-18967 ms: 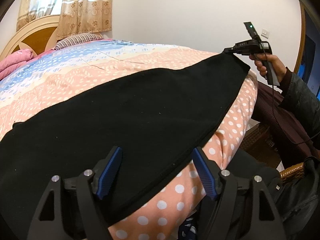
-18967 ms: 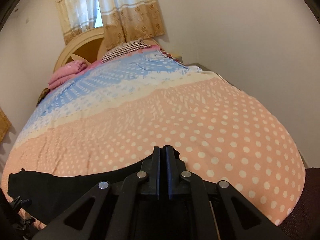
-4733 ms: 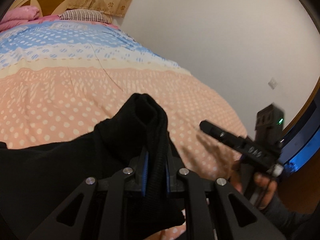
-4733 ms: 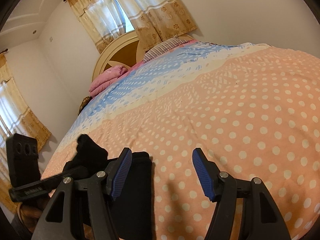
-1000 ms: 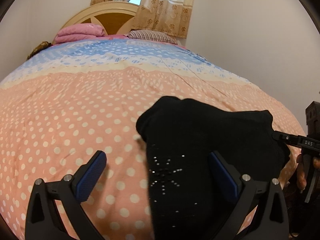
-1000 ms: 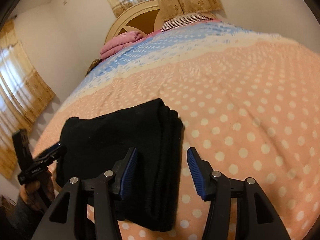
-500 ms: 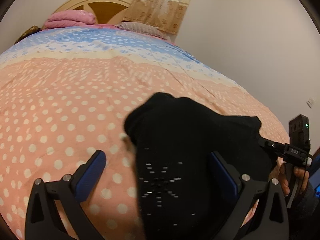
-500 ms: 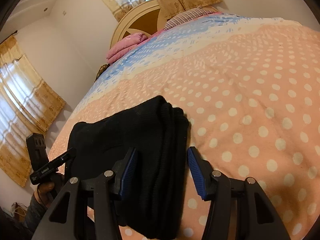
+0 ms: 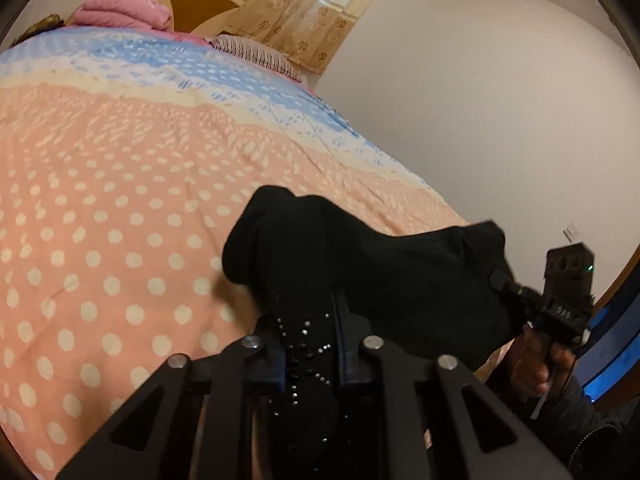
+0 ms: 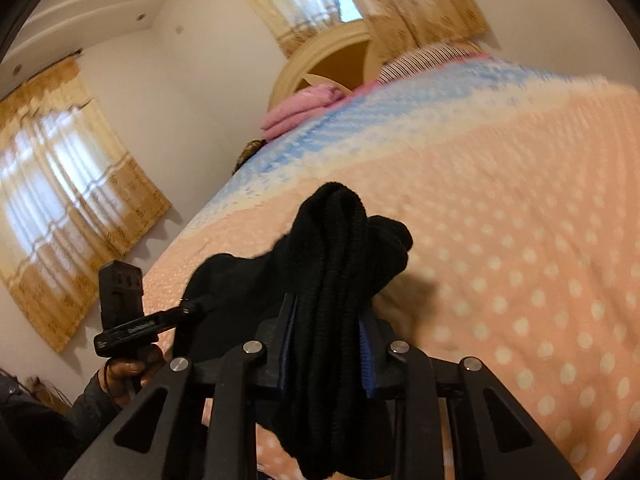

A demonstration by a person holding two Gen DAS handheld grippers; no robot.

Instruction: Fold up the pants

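The black pants (image 9: 360,248) are folded into a thick bundle near the foot edge of the polka-dot bed (image 9: 100,200). My left gripper (image 9: 308,340) is closing its jaws on the bundle's studded near end, with the cloth pinched between the pads. In the right wrist view the pants (image 10: 340,220) bulge up between the blue pads of my right gripper (image 10: 328,340), whose jaws are also closing on the folded layers. Each view shows the other gripper at the bundle's far side: the right gripper (image 9: 500,280) and the left gripper (image 10: 200,304).
The bed's cover (image 10: 520,220) stretches back to a striped pillow (image 9: 256,54), a folded pink blanket (image 9: 124,12) and an arched headboard (image 9: 192,4). Curtains (image 10: 60,184) hang at left and a white wall (image 9: 480,100) runs along the right. A hand (image 9: 532,364) holds the right gripper's handle.
Both grippers went from open around the folded pants to clamped on them. The bundle is bunched and raised between the jaws, and both views have tilted.
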